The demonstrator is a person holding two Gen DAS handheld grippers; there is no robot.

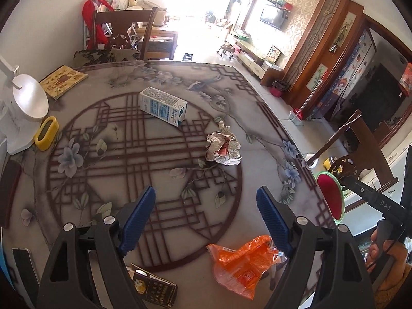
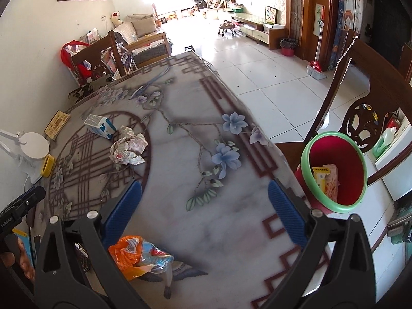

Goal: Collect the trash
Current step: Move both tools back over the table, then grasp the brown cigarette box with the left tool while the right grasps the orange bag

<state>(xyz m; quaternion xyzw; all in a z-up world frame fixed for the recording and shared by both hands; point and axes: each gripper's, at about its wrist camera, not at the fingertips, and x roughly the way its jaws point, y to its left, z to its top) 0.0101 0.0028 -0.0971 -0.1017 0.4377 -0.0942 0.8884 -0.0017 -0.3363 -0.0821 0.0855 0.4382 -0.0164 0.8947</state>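
Observation:
My left gripper (image 1: 206,195) hangs open over the patterned table (image 1: 159,154), nothing between its blue pads. An orange plastic wrapper (image 1: 244,265) lies just below its right finger. A crumpled newspaper ball (image 1: 222,146) and a blue-and-white milk carton (image 1: 163,106) lie farther out. My right gripper (image 2: 204,190) is open and empty over the table's right side. The orange wrapper (image 2: 136,255) sits by its left finger; the paper ball (image 2: 128,145) and carton (image 2: 100,126) lie beyond. A red bin with a green rim (image 2: 334,172) stands off the table's right edge, with packets inside.
A white lamp base (image 1: 29,101), a yellow clock (image 1: 46,134) and a yellow book (image 1: 63,81) sit at the table's left. A dark printed packet (image 1: 154,288) lies near the front edge. Wooden chairs (image 2: 365,118) flank the table. A hand (image 1: 386,255) holds the other gripper.

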